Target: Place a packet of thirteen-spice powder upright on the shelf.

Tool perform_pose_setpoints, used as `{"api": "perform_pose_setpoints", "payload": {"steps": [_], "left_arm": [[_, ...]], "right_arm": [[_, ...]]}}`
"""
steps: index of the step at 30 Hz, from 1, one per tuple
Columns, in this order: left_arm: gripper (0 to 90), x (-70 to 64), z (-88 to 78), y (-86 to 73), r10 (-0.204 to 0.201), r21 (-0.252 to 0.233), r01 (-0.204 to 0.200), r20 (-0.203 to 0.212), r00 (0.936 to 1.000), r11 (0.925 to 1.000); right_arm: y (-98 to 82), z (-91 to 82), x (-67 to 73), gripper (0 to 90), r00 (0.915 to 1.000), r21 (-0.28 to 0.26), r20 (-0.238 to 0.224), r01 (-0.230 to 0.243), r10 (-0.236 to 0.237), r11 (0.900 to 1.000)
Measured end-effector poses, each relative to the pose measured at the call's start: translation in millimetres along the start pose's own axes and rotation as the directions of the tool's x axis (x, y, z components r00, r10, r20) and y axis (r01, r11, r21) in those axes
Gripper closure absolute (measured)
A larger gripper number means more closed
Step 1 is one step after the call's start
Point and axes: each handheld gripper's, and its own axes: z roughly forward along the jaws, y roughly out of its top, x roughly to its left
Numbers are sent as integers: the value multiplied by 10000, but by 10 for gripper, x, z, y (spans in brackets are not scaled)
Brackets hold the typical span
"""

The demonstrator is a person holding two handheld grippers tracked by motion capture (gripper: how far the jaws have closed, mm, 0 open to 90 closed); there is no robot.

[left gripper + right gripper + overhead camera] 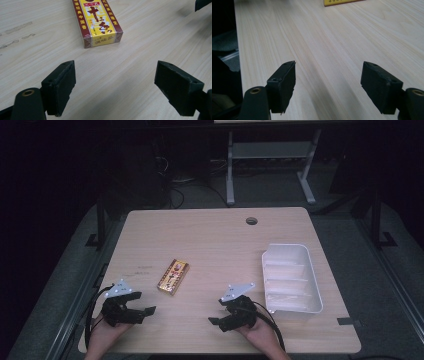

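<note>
A small yellow and dark red box (173, 276) with Chinese characters lies flat on the light wooden table (215, 240), left of its middle. In the left gripper view the box (98, 21) lies just ahead of my open jaws, apart from them. My left gripper (145, 307) rests near the table's front left edge, held by a hand, open and empty. My right gripper (216, 317) sits near the front edge right of centre, also open with nothing between its jaws. A yellow corner of the box (342, 2) shows at the top of the right gripper view.
A white plastic bin (291, 277) stands at the right side of the table, just right of my right gripper. A round cable hole (251, 221) is near the far edge. Beyond the table are dark floor, cables and a grey stand (270, 165).
</note>
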Motion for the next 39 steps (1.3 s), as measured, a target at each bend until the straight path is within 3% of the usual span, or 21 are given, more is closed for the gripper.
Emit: {"api": "perform_pose_setpoints", "payload": {"steps": [12, 22, 29, 39], "left_arm": [[169, -71, 54, 88, 11, -39, -11, -16, 10000, 10000], [161, -61, 150, 214, 3, -8, -3, -225, 9997, 10000], [159, -85, 246, 341, 165, 320, -148, -550, 9983, 9994], [160, -47, 474, 597, -88, 737, 172, -1128, 9936, 9971]], "right_arm": [[32, -39, 12, 266, 9979, 33, 653, 44, -46, 10000], [35, -23, -12, 258, 9975, 141, 703, 5, -14, 9999], [56, -49, -2, 258, 9970, 33, 765, 77, -79, 10000], [71, -32, 11, 258, 9958, 72, 898, 191, -197, 9998]]}}
